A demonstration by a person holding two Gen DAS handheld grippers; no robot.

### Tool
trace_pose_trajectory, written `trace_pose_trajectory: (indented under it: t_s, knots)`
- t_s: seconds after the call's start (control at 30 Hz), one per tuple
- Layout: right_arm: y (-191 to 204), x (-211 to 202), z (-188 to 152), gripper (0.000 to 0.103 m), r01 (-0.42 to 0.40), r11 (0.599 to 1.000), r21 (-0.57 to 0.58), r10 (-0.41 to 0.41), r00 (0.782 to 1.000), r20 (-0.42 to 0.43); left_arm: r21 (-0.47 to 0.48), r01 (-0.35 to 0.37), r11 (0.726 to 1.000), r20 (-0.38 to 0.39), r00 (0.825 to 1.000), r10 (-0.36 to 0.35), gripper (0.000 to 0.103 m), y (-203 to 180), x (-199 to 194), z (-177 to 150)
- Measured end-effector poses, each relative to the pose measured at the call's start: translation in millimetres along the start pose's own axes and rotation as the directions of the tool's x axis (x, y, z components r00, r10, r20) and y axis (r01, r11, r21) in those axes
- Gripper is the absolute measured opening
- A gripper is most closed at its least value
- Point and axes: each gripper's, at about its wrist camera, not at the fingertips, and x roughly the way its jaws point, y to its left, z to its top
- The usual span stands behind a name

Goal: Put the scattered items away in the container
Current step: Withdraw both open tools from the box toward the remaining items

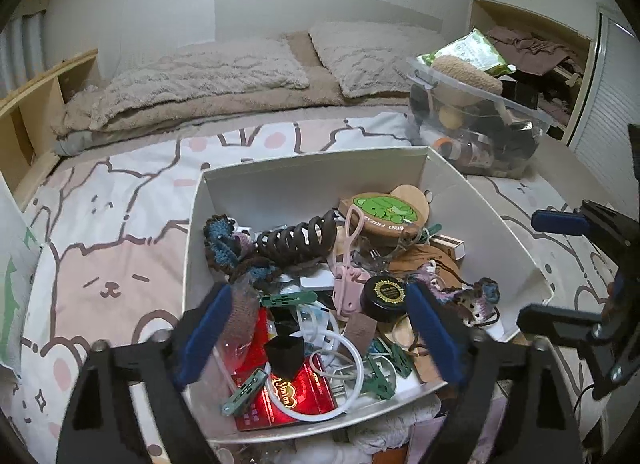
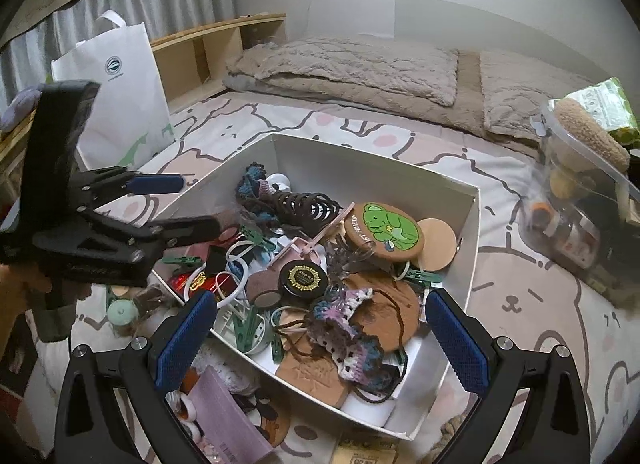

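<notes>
**One box, two grippers, clutter inside and out**

You have one white box [image 1: 304, 180] on the bed [image 1: 120, 200], and most of the scattered things lie heaped in it. Count in the box: one dark spiral clip [image 1: 296, 240], one round bear coaster [image 1: 384, 212], one black round tin [image 1: 384, 298], one red packet [image 1: 296, 392], one white ring [image 1: 348, 360], one pink clip [image 1: 348, 288], and several green pegs [image 1: 244, 388]; I make out at least four. Two crochet pieces show, one at the box's far left [image 1: 224, 240] and one at its near right corner [image 2: 352, 340].

Your left gripper [image 1: 316, 340] hangs over the box's near edge, jaws spread wide with nothing between the pads. Your right gripper [image 2: 324, 344] is just as wide and empty, over the box's near right corner.

Outside the box, just before its near wall, lie one lilac pack [image 2: 228, 420], tape rolls [image 2: 188, 412] and a mint jar [image 2: 122, 314]. Beyond the box's far right stands one clear tub [image 1: 480, 132]; left of the box stands one white bag [image 2: 116, 92].
</notes>
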Motion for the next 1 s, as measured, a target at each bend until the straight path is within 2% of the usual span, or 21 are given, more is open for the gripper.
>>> trace_pose_trajectory:
  t_s: [0.07,0.67,0.83,1.0]
  knots:
    - [0,-4,1,0.103,0.006,1.0,0.006,-0.006,1.0,0.011,0.008,0.002,1.0,0.011,1.0,-0.002,0.103,-1,-7,0]
    - [12,-53,14,0.103,0.044,0.999,0.016,-0.045,0.993,0.112,-0.011,0.007,1.0,0.105,0.994,-0.006,0.103,-5,-61,6]
    - [14,-70,12,0.103,0.044,0.999,0.025,-0.047,0.987,0.153,-0.013,0.0,1.0,0.141,0.99,0.002,0.103,-5,-77,5]
    - [17,-90,5,0.103,0.083,0.996,0.015,-0.084,0.977,0.198,-0.033,0.014,0.999,0.172,0.985,-0.008,0.103,-1,-92,0]
